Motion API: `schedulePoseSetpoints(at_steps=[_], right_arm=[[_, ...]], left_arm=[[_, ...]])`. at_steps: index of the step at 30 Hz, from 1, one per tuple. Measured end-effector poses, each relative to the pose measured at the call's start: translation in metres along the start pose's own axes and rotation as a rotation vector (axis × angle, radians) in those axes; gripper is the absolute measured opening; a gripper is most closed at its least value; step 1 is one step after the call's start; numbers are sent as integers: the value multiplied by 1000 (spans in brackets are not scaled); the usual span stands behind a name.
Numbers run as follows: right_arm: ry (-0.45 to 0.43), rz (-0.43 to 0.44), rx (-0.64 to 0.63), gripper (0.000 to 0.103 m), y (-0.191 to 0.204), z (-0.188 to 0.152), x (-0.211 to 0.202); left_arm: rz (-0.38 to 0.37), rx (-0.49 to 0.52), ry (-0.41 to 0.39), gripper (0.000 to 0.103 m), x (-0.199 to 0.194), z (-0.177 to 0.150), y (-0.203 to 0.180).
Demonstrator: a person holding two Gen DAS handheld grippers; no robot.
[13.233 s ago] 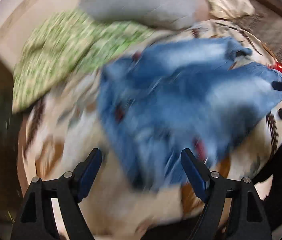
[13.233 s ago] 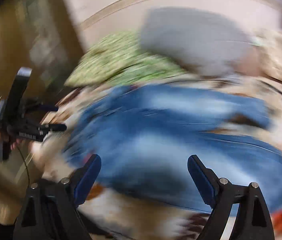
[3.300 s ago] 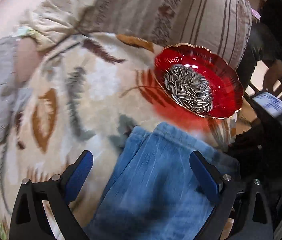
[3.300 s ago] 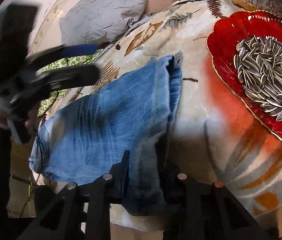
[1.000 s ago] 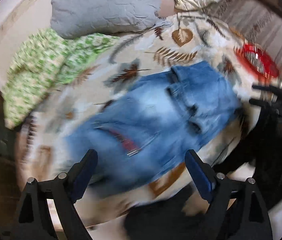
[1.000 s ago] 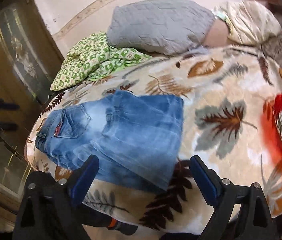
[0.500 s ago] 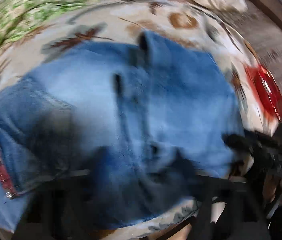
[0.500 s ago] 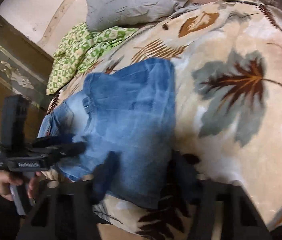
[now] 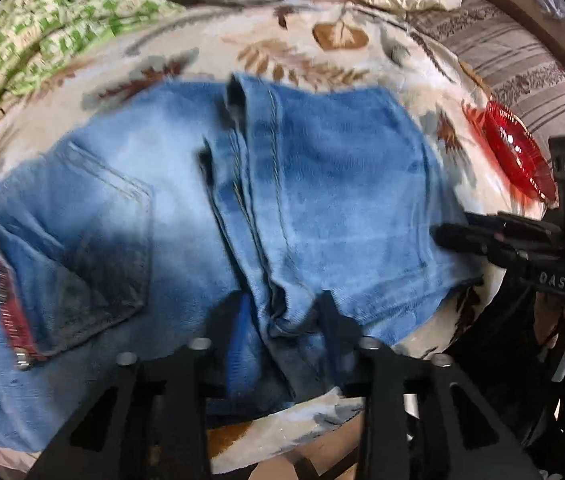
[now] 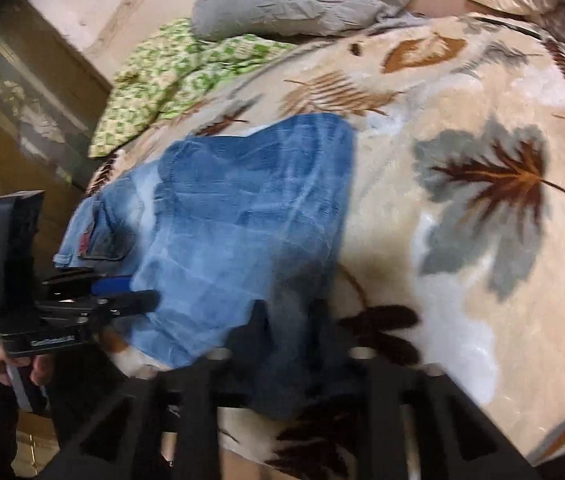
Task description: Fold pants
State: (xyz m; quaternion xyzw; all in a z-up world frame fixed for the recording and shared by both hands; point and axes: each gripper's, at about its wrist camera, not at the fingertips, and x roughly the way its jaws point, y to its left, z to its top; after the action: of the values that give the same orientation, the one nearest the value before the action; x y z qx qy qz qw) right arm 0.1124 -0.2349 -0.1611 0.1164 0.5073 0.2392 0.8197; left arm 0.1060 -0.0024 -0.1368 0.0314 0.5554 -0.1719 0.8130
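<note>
Both pinching the jeans: left gripper, right gripper marked "OAS"; red pocket tag unreadable.

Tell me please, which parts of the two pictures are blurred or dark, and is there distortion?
Left wrist view: the jeans are fairly sharp, the left gripper is dark and smeared, the red dish is bent by the fisheye rim. Right wrist view: everything is softer, the right gripper blurs into shadowed denim.
</note>
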Motion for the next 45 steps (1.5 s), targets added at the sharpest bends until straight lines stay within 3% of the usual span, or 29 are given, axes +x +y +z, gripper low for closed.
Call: schedulePoseSetpoints(at_steps=[1, 3, 4, 9, 14, 15, 16, 17, 21, 26, 29, 30, 32, 33, 34, 38, 40, 45], right_arm=[[-2, 2, 6, 59, -2, 0, -4], [-34, 21, 24, 64, -7, 2, -17], [-56, 30, 27, 64, -8, 5, -23], [-134, 53, 63, 64, -17, 43, -33], [-91, 60, 109, 64, -25, 84, 9], [-75, 44, 123, 64, -27, 90, 20], [-51, 58, 132, 57, -29, 93, 32], [-34, 71, 134, 46, -29, 94, 38], [-23, -8, 26, 34, -17, 91, 48], [-18, -7, 40, 34, -26, 89, 55], [-14, -8, 35, 36, -26, 90, 55], [-11, -2, 30, 41, -26, 91, 53], [-18, -12, 48, 59, -26, 90, 43], [-20, -29, 55, 71, -25, 88, 37], [-31, -42, 53, 72, -23, 86, 32], [-93, -91, -23, 81, -9, 77, 2], [-127, -125, -47, 89, -3, 73, -12], [-193, -138, -47, 97, 8, 69, -45]], left_arm=[[10, -7, -34, 63, -7, 5, 2], [29, -23, -104, 77, -21, 15, 6], [41, -33, -127, 79, -26, 22, 8], [73, -106, -132, 79, -16, 68, 18], [86, -117, -77, 79, 25, 90, 18], [86, -109, -62, 70, 31, 90, 19], [91, -93, -48, 34, 35, 89, 19], [113, -62, -23, 29, 41, 87, 19], [50, -43, -31, 23, 32, 75, 31], [40, -61, -38, 25, 37, 67, 38], [76, -40, -40, 33, 37, 70, 33], [75, -36, -47, 35, 37, 70, 32], [97, -29, -57, 53, 32, 68, 30], [119, -24, -61, 77, 27, 66, 29], [146, -23, -78, 88, 21, 63, 27], [202, -8, -141, 90, -7, 58, 24], [210, -34, -162, 99, -18, 58, 27], [203, -82, -208, 100, -44, 53, 36]])
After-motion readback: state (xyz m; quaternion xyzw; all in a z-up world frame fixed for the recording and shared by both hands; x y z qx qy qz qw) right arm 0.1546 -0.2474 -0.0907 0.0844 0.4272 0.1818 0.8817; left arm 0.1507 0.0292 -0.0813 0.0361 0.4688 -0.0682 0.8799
